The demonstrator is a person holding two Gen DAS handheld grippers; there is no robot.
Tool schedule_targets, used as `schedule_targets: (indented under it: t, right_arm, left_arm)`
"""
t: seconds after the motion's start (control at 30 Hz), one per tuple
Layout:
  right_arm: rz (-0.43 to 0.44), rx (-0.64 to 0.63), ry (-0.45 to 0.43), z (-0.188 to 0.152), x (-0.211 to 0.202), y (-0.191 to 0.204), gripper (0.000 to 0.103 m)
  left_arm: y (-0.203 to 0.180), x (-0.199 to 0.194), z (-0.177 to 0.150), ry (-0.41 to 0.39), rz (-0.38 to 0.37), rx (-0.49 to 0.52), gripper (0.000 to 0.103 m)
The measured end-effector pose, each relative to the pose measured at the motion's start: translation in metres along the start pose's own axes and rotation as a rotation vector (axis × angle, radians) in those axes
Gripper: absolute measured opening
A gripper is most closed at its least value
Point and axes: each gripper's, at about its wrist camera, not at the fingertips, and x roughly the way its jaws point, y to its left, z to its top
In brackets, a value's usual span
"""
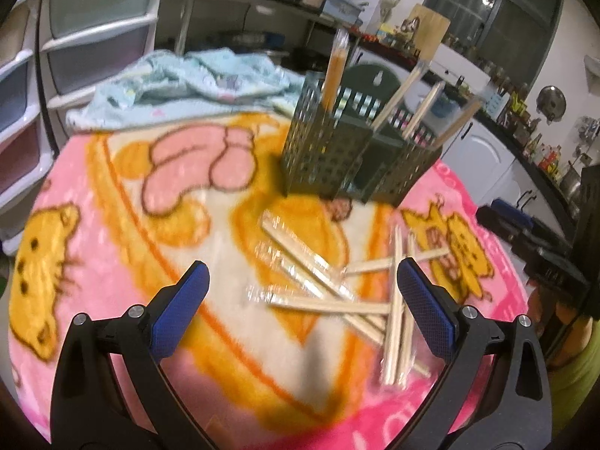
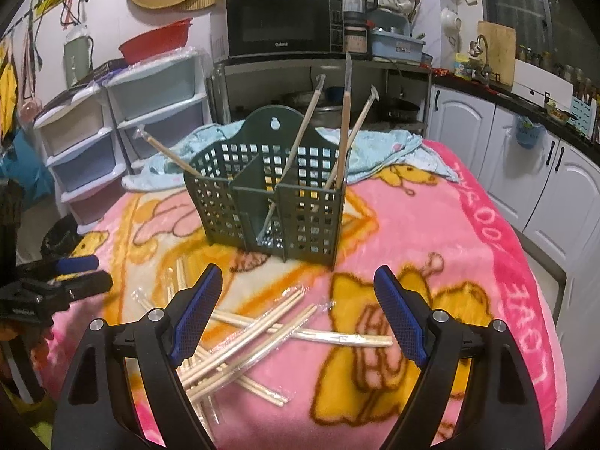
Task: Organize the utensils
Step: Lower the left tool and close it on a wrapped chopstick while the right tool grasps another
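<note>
Right wrist view: right hand-held gripper (image 2: 296,313) spread wide, empty, above loose pile of wrapped chopsticks (image 2: 262,333) on pink blanket (image 2: 431,217). Green basket (image 2: 270,202) upright behind pile, four wrapped chopsticks leaning inside. Left wrist view: left hand-held gripper (image 1: 302,302) spread wide, empty, over same pile (image 1: 337,292); view blurred.

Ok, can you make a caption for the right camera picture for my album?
Open right gripper above wrapped chopsticks on a pink blanket, green basket behind.
</note>
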Motion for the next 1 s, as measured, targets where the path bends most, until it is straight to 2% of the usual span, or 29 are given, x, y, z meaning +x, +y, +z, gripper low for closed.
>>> schedule_targets:
  t: [0.37,0.4,0.57,0.67,1.0]
  right_arm:
    - [-0.028,0.002,0.059,-0.012,0.022,-0.010,0.080]
    - [-0.029,0.002,0.066,-0.013,0.025,-0.011,0.080]
    - [-0.033,0.007,0.103,-0.019,0.040,-0.017,0.080]
    - [-0.032,0.021,0.131,-0.021,0.052,-0.022,0.078]
    - [0.025,0.096,0.248,-0.025,0.087,-0.031,0.057]
  left_arm:
    - [0.020,0.026,-0.025,0.102,-0.054,-0.090,0.091]
    - [0.021,0.028,-0.025,0.105,-0.062,-0.098,0.089]
    - [0.025,0.036,-0.028,0.119,-0.101,-0.140,0.064]
    - [0.026,0.042,-0.028,0.129,-0.115,-0.167,0.062]
    - [0.039,0.049,-0.023,0.131,-0.126,-0.237,0.042]
